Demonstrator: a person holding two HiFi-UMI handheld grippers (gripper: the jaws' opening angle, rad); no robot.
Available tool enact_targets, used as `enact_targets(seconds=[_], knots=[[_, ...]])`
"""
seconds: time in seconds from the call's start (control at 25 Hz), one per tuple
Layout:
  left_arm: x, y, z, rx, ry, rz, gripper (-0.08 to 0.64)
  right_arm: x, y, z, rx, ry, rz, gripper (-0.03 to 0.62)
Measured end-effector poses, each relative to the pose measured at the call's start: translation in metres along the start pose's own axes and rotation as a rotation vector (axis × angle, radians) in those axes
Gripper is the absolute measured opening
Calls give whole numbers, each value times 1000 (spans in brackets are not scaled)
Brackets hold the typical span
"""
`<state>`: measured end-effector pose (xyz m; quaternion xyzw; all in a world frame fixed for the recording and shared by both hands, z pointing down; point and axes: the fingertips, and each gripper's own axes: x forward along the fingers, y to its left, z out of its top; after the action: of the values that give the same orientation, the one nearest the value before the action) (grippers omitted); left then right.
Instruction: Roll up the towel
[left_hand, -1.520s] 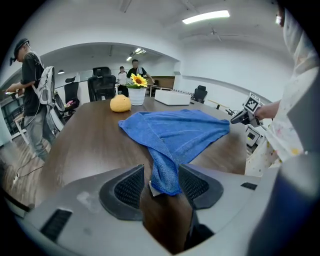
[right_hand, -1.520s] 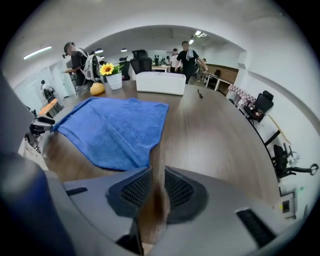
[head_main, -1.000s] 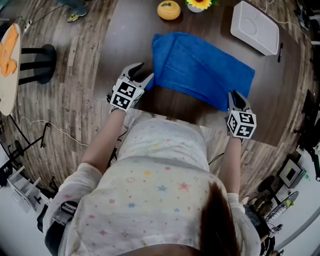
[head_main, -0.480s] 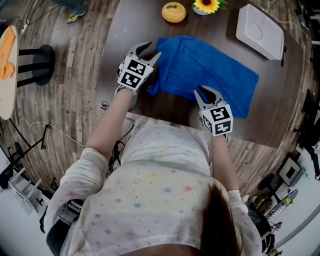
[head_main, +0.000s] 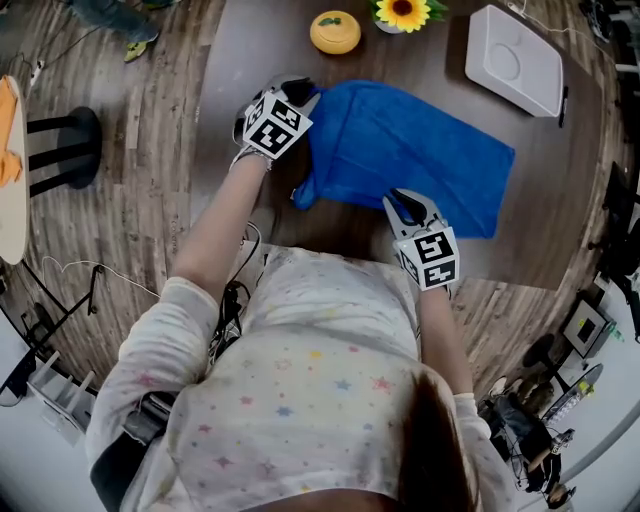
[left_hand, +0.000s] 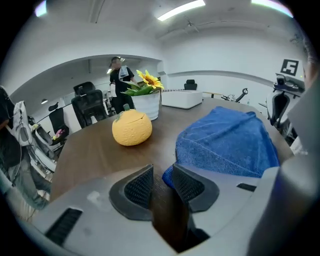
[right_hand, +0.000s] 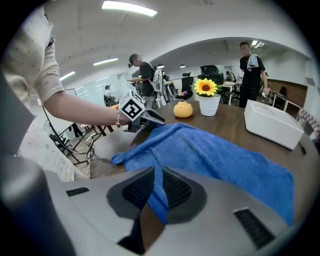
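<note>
Both tongs have shifted along the towel (head_main: 400, 150), which lies in the middle of the worktop (head_main: 240, 60). The left tongs (head_main: 298, 92) went to its 10 o'clock corner, the right tongs (head_main: 408, 203) to its 6 o'clock edge. The left jaws have just been closing. Only the left gripper view shows a gap remaining, with the corner against 1 pad. The right gripper view shows those jaws pinching a fold. Rolling looks about to begin.

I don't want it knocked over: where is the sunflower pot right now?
At the top of the head view, the sunflower pot stands on the table, just right of the orange fruit and beyond the blue towel.
</note>
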<state>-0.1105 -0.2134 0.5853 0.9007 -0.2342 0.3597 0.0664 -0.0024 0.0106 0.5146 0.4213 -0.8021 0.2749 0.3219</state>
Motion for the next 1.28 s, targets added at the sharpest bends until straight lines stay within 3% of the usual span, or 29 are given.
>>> enact_targets(seconds=[0.24, 0.36, 0.56, 0.92, 1.04, 1.28], knots=[[2, -11, -2, 51, 20, -83, 92, 5, -1, -3, 31, 1, -17, 49], [3, -18, -2, 71, 47, -136, 37, 8, 1, -1, 39, -5, -18, 46], [1, -20, -3, 86, 102, -186, 26, 9, 3, 1, 45, -10, -25, 44], [-3, 49, 25, 160, 42, 61, 25, 5, 2, -1, 55, -14, -33, 41], [10, 56, 24, 208, 68, 66, 26, 5, 3, -1, 52, -14, -27, 41], [7, 57, 19, 164, 41, 80, 57, 5, 2, 1, 39, -18, -15, 41]])
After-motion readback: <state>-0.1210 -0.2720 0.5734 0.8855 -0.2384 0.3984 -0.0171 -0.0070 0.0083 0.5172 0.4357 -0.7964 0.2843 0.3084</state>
